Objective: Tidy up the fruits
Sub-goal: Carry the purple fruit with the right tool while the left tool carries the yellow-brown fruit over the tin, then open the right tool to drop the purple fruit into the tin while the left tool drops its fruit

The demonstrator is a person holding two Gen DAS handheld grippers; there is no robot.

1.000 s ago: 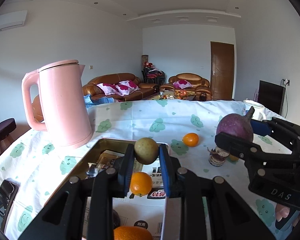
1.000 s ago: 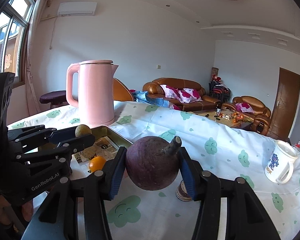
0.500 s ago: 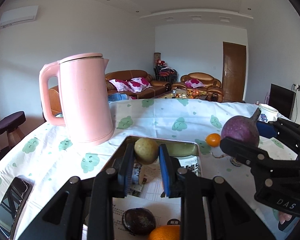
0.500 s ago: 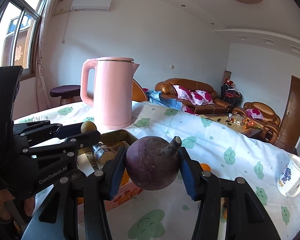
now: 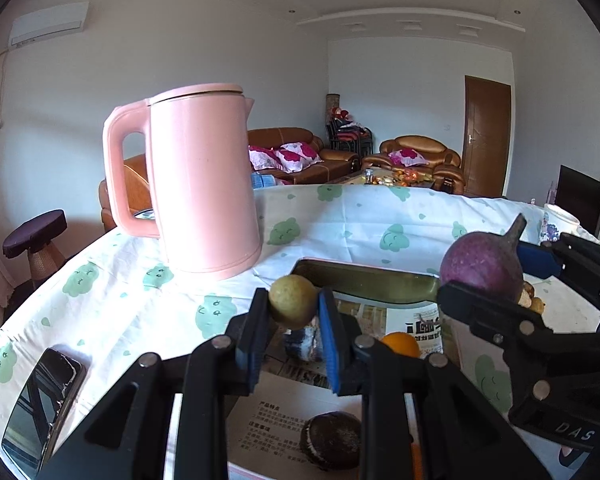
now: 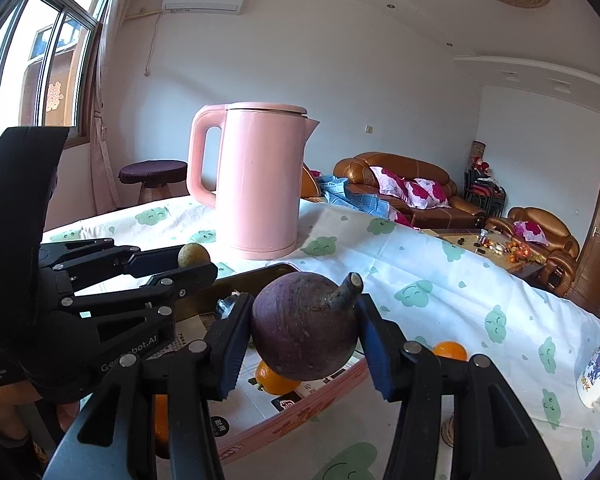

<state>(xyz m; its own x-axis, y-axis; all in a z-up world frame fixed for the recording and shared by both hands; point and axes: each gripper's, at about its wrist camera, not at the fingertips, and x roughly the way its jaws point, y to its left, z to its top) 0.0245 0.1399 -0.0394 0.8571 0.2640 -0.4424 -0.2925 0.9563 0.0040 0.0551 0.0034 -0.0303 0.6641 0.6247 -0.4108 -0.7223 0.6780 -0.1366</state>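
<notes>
My left gripper [image 5: 293, 312] is shut on a small yellow-green fruit [image 5: 292, 301] and holds it above a shallow box [image 5: 364, 276] lined with printed paper. My right gripper [image 6: 306, 328] is shut on a large purple fruit [image 6: 304, 328] with a stub stem, held above the box's right edge [image 6: 300, 412]. Inside the box lie an orange [image 5: 401, 345], a dark round fruit [image 5: 332, 436] and a small dark packet [image 5: 300, 342]. The purple fruit [image 5: 482, 268] shows at the right of the left wrist view. Another orange [image 6: 450, 350] lies on the tablecloth.
A pink kettle [image 5: 202, 184] stands behind the box at the left. A phone [image 5: 40, 404] lies at the table's near-left edge. A white mug [image 6: 598, 372] stands at the far right. A small brown object [image 6: 448, 426] sits on the cloth near the box.
Both grippers have moved left toward the kettle with their fruits still held. The box now lies under and between them, and the kettle looms larger.
</notes>
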